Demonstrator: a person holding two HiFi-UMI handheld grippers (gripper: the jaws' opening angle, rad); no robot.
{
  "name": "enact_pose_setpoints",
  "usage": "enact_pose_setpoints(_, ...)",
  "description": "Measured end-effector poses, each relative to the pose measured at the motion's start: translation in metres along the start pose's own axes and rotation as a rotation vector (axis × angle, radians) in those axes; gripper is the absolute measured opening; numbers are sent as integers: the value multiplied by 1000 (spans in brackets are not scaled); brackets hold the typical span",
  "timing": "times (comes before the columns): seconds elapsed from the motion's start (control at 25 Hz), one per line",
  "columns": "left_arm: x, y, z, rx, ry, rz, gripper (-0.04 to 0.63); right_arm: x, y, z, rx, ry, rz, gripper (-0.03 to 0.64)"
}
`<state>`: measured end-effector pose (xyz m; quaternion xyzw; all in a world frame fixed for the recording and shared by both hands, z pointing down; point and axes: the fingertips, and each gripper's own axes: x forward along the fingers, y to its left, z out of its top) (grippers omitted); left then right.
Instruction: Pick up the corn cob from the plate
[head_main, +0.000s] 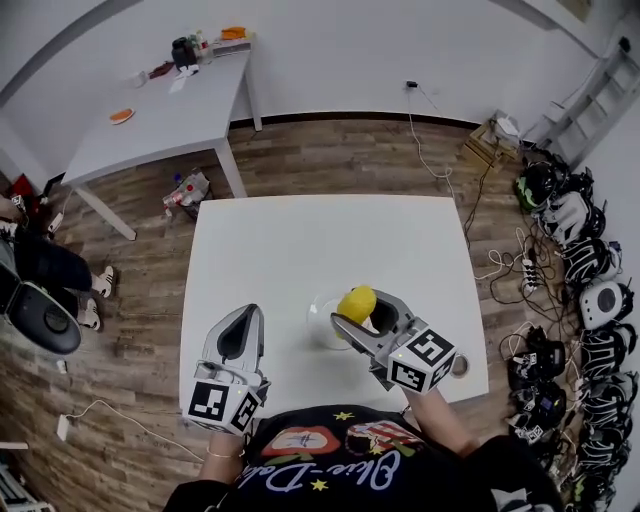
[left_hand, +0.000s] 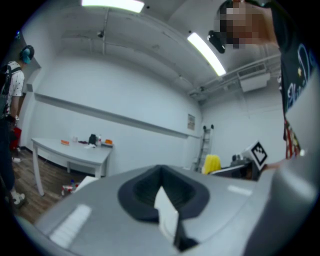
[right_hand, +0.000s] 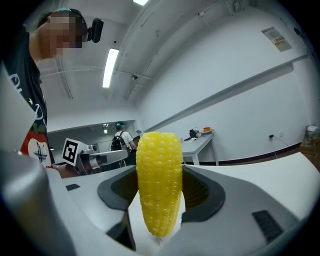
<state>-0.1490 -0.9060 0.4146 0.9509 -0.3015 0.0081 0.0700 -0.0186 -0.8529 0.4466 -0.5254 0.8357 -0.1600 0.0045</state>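
1. Yellow corn cob (head_main: 356, 303) (right_hand: 159, 182) stands upright between the fingers of the right gripper (head_main: 365, 316). The fingers are closed on its lower part, and its kernelled upper end projects above them.
2. Location: in the head view the cob lies over the near-right part of the white surface (head_main: 300, 240) and overlaps the rim of a clear glass plate (head_main: 318, 325). Contact between cob and plate cannot be determined.
3. Left gripper (head_main: 248, 318) (left_hand: 167, 220) is held to the left of the plate, apart from it. Its fingers are together with nothing between them.
4. Markings: the right marker cube (head_main: 420, 362) and the left marker cube (head_main: 222, 405) carry black-and-white square patterns.
5. Writing: light cursive lettering runs across the person's black shirt (head_main: 330, 470), with stars and a red graphic. It is partly cut off and cannot be read reliably. A wall notice (right_hand: 276, 36) is too small to read.
6. A second grey table (head_main: 160, 115) stands well apart at far left and carries small items, one of them orange.
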Motion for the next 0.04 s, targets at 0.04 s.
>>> enact_pose_setpoints(0.04,0,0,-1,-3,1,0,-3,0,0,0,4,1,1,258)
